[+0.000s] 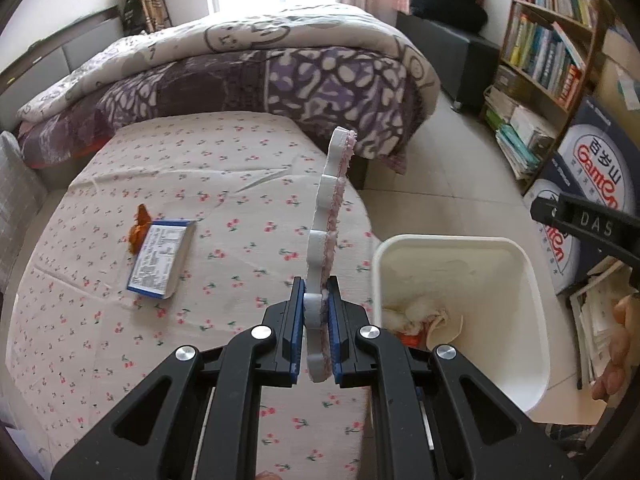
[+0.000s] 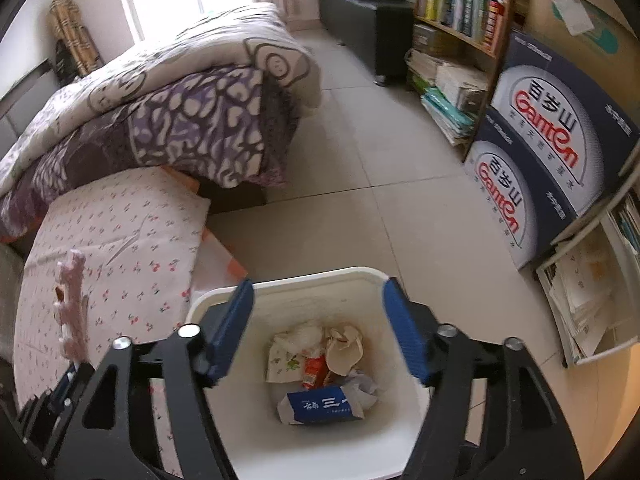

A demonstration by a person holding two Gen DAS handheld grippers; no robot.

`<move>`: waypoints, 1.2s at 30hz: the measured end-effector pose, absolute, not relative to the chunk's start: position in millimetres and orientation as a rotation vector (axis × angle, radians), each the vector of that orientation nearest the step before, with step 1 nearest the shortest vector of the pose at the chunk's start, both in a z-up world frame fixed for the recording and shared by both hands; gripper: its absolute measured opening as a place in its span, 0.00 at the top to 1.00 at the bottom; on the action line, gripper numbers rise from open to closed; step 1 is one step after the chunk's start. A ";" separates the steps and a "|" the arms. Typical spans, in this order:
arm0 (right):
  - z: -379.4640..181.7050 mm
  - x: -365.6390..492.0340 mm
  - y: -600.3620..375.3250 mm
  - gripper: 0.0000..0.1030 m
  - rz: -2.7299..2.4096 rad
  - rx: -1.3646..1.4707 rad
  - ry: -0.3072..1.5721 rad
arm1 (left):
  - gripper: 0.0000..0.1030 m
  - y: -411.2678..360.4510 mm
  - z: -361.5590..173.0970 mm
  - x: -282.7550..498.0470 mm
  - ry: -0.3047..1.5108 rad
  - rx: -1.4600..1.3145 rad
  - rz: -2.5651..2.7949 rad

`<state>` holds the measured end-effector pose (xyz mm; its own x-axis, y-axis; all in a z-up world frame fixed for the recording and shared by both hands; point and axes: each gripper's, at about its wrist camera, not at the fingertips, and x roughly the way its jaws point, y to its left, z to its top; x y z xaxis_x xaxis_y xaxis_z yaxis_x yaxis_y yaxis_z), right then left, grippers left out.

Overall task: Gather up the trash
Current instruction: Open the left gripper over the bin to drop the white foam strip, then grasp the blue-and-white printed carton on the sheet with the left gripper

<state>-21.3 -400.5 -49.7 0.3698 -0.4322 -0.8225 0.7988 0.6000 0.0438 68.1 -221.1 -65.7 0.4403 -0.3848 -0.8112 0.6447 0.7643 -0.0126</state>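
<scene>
My left gripper [image 1: 316,285] is shut on the lower end of a long pink-and-white scalloped strip [image 1: 330,200], which stands upright over the bed's edge. The same strip [image 2: 72,304] shows at the left of the right wrist view. On the cherry-print sheet [image 1: 200,160] lie a blue-and-white box [image 1: 160,256] and an orange wrapper [image 1: 138,228] beside it. My right gripper [image 2: 318,300] is open with nothing between its blue pads, right above the white bin [image 2: 304,276]. Inside the bin lie crumpled papers and a blue-and-white packet [image 2: 324,402]. The bin [image 1: 532,280] stands on the floor against the bed.
A folded purple-and-white quilt [image 1: 280,76] covers the far half of the bed. A bookshelf [image 2: 456,20], stacked Ganten cartons [image 2: 552,152] and loose papers [image 2: 580,288] line the right side. A black ottoman [image 2: 372,20] stands at the back. Tiled floor [image 2: 380,200] lies between.
</scene>
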 end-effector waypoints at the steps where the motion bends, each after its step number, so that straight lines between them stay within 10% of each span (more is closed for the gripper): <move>1: -49.4 -23.7 -402.8 0.33 -0.835 0.491 0.871 | 0.89 -223.3 -66.2 67.0 0.910 0.323 -0.656; 17: -50.0 -45.2 -425.6 0.08 -0.922 0.568 0.846 | 0.88 -253.4 -72.6 43.9 0.952 0.337 -0.785; 21: -50.9 -40.1 -423.0 0.07 -0.910 0.565 0.852 | 0.40 -253.8 -75.4 43.5 0.958 0.342 -0.811; 36: -58.6 -3.5 -397.0 0.07 -0.833 0.548 0.905 | 0.21 -199.2 -103.2 134.4 1.036 0.360 -0.503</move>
<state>-3.5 -397.0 -58.6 0.3511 -0.3900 -0.8512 0.8156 0.5739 0.0734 134.4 -199.2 -103.2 0.4132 -0.2247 -0.8825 0.5546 0.8307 0.0482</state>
